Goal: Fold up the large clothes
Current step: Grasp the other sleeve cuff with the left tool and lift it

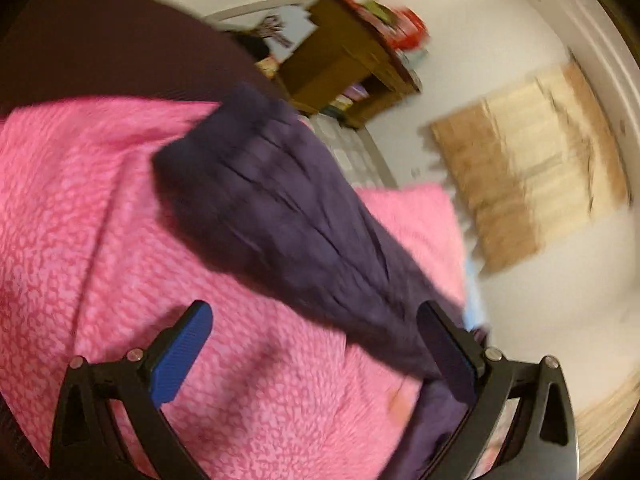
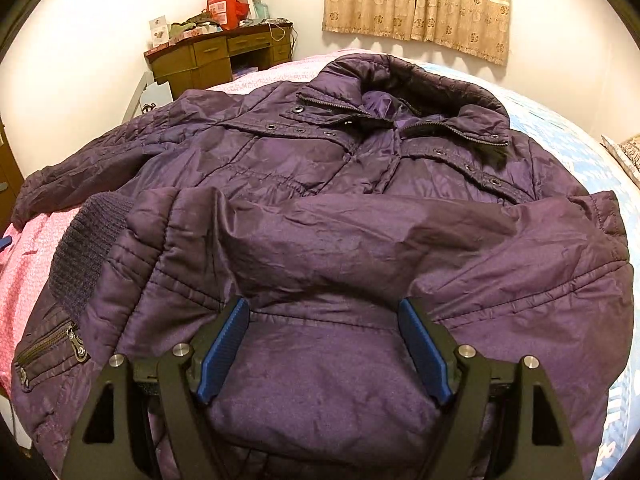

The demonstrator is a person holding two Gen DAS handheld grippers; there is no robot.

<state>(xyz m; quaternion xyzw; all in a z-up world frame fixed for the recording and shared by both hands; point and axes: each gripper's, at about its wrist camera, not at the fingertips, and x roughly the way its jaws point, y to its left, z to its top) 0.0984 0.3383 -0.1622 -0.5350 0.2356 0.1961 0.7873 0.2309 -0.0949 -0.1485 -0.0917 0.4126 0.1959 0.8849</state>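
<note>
right tool [image 2: 322,350] is held wide open over the jacket [image 2: 320,168] hem, nothing gripped | left tool [image 1: 316,354] is spread open beside the outstretched sleeve [image 1: 280,216], nothing clasped | jacket is laid front-up on the bed [image 2: 580,148] | one sleeve is folded across the chest; the other sleeve and the body fold are judged left to do

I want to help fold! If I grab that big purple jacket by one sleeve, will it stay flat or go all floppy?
Probably floppy: the purple jacket already sags in soft wrinkles on the bed. Its shiny fabric looks slippery, so it may slide. The puffy quilting suggests it's bulky but fairly light.
</note>
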